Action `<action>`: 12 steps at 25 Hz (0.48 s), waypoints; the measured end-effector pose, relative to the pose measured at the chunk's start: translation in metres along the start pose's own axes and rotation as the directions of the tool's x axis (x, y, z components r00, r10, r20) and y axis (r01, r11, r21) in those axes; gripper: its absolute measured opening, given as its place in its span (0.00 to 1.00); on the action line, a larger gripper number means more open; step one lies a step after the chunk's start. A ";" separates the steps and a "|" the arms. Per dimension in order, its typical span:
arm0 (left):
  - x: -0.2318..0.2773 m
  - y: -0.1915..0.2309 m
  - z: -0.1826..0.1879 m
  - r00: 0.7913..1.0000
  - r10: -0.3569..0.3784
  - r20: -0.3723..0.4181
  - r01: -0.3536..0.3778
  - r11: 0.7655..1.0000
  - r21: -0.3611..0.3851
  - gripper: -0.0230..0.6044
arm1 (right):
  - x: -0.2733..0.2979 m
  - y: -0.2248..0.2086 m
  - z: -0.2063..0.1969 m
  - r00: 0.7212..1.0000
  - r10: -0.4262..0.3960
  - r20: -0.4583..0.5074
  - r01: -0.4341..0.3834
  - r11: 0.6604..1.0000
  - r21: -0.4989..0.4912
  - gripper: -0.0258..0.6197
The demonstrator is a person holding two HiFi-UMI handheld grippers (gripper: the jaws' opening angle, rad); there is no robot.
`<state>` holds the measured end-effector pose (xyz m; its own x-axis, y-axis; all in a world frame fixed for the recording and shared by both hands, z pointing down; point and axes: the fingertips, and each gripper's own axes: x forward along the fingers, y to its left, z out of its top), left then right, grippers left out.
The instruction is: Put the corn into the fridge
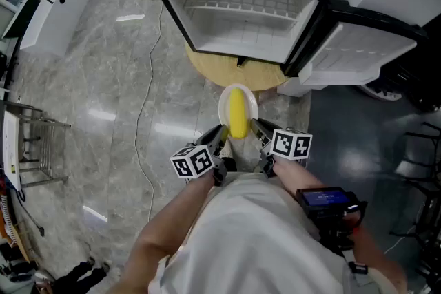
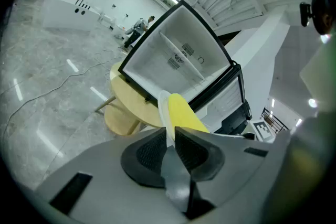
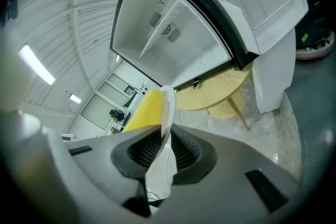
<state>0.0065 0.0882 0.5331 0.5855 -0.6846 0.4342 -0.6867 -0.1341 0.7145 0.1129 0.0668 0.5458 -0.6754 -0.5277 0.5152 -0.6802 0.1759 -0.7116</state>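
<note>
Corn (image 1: pixel 237 113) lies on a small white plate (image 1: pixel 252 105) at the centre of the head view, carried in the air below the open fridge (image 1: pixel 241 17). Its long axis runs up-down in the frame, one end pointing at the fridge opening. Left gripper (image 1: pixel 219 135) is clamped on the plate's lower-left rim and right gripper (image 1: pixel 256 126) on the lower-right rim; each gripper view shows the thin white edge pinched between the dark pads. Neither touches the corn itself, and both sit about equally near it.

Fridge cavity is straight ahead, at the upper centre of the frame – wire shelf inside, door (image 1: pixel 358 55) swung out to the right. It stands on a round wooden table (image 1: pixel 234 76). My read: the plate has to go forward and stay level, or the corn may roll off. Floor (image 1: pixel 103 79) is glossy grey stone with a cable (image 1: pixel 141 127) trailing at left – big open hall.
</note>
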 end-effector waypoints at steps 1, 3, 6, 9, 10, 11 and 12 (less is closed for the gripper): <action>-0.005 -0.007 -0.013 1.000 0.001 0.010 -0.001 1.000 -0.013 0.13 | -0.011 -0.001 -0.007 1.000 0.010 -0.007 -0.010 1.000 -0.005 0.13; -0.017 -0.020 -0.037 1.000 0.005 0.027 -0.004 0.999 -0.033 0.13 | -0.032 -0.002 -0.023 0.999 0.028 -0.021 -0.028 1.000 -0.013 0.13; -0.034 -0.034 -0.070 0.999 0.019 0.046 -0.017 0.999 -0.049 0.13 | -0.061 0.000 -0.045 0.997 0.053 -0.046 -0.055 0.998 -0.035 0.13; -0.050 -0.047 -0.097 0.997 0.032 0.065 -0.028 0.997 -0.067 0.13 | -0.085 -0.001 -0.065 0.996 0.066 -0.067 -0.070 0.995 -0.070 0.13; -0.054 -0.050 -0.104 0.997 0.035 0.069 -0.030 0.997 -0.069 0.13 | -0.092 0.000 -0.070 0.995 0.069 -0.070 -0.075 0.994 -0.080 0.13; -0.059 -0.052 -0.109 0.996 0.038 0.075 -0.032 0.997 -0.069 0.13 | -0.097 0.001 -0.075 0.995 0.074 -0.070 -0.080 0.993 -0.089 0.13; -0.063 -0.054 -0.111 0.996 0.041 0.084 -0.036 0.997 -0.066 0.13 | -0.100 0.002 -0.079 0.994 0.083 -0.071 -0.089 0.991 -0.098 0.13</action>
<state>0.0548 0.2183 0.5281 0.5183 -0.7474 0.4155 -0.6774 -0.0622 0.7330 0.1565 0.1854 0.5300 -0.7478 -0.4510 0.4872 -0.6417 0.3027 -0.7047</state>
